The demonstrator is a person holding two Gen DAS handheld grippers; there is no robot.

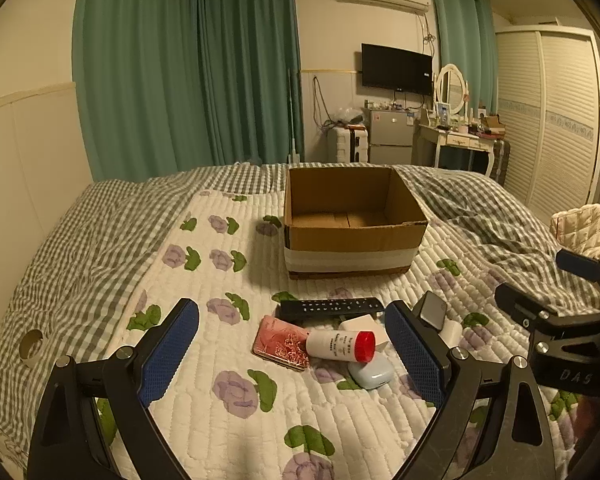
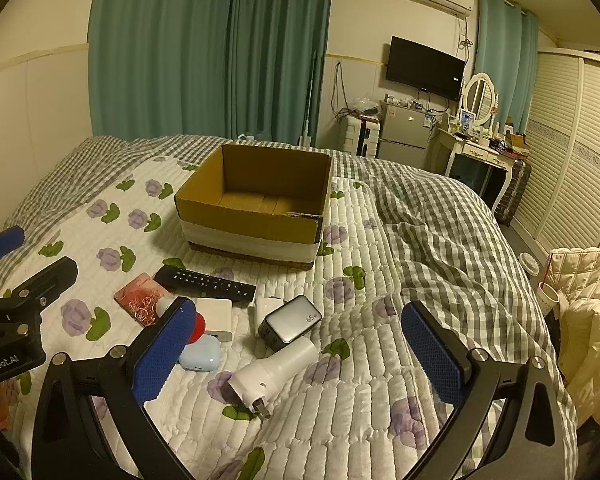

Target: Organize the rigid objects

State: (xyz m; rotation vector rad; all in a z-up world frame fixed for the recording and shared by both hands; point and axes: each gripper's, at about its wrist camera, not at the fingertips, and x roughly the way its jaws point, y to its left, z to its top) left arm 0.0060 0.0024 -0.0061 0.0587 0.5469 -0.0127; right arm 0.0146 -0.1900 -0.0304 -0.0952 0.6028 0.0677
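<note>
Left gripper (image 1: pixel 292 344), seen from its own wrist camera, with both blue-padded fingers (image 1: pixel 168 346) spread wide and nothing held. Between the fingers a white tube with a red cap (image 1: pixel 340 346) is seen lying on its side, its body resting over a pink patterned case (image 1: pixel 280 344); small print on the tube is too fine to be read. Just below the cap a pale blue earbud case (image 1: pixel 370 374) is shown, and beyond the fingertips a black remote control (image 1: pixel 330 307) lies crosswise. A white block (image 1: pixel 362 324) is partly hidden behind the tube.

Right gripper (image 2: pixel 296 348), likewise spread and empty. Between its fingers a white cylindrical plug adapter (image 2: pixel 276 368) is shown with its prongs toward the camera; just beyond it a grey charger (image 2: pixel 290 322) is marked "65", with a small following letter that cannot be made out. Against the left finger the same earbud case, red cap and white block are partly covered.

Ahead of both pairs of fingers, well past the heap, an open cardboard box (image 1: pixel 354 236) with a white band round its base stands on the floral quilt (image 1: pixel 220 360). Its floor appears bare, so sorting is judged not yet begun: every item remains on the quilt.

Legible writing: "DAS" on the right gripper's body at the edge of the left view, and "enRobot.AI" on the left gripper's body at the edge of the right view.
</note>
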